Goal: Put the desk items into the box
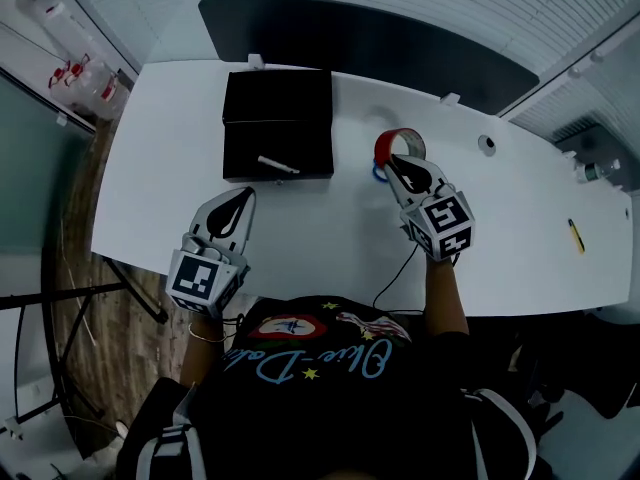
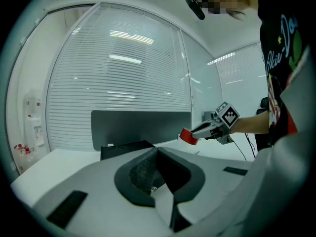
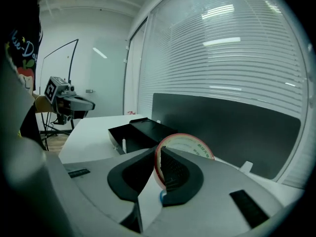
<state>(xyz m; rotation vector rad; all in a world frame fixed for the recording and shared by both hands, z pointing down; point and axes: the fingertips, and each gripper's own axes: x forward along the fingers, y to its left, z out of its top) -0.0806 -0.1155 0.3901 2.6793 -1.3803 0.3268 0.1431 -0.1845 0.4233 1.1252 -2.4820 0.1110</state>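
A black box (image 1: 290, 128) lies open on the white desk (image 1: 330, 238), with a white pen (image 1: 277, 164) inside near its front wall. To the right of the box, my right gripper (image 1: 393, 163) is shut on a red tape roll (image 1: 400, 144), whose rim stands upright between the pads (image 3: 170, 169). A bit of blue (image 1: 378, 173) shows just under the roll. My left gripper (image 1: 243, 196) hovers over the desk's near left part, in front of the box, shut with nothing in it. The left gripper view shows the right gripper (image 2: 197, 131) holding the roll (image 2: 187, 136) above the desk.
A dark panel (image 1: 370, 38) runs along the desk's far edge. A small round object (image 1: 486, 145), a yellow item (image 1: 575, 236) and a bottle (image 1: 590, 171) lie at the right end. A cable (image 1: 395, 273) hangs from the right gripper toward the person.
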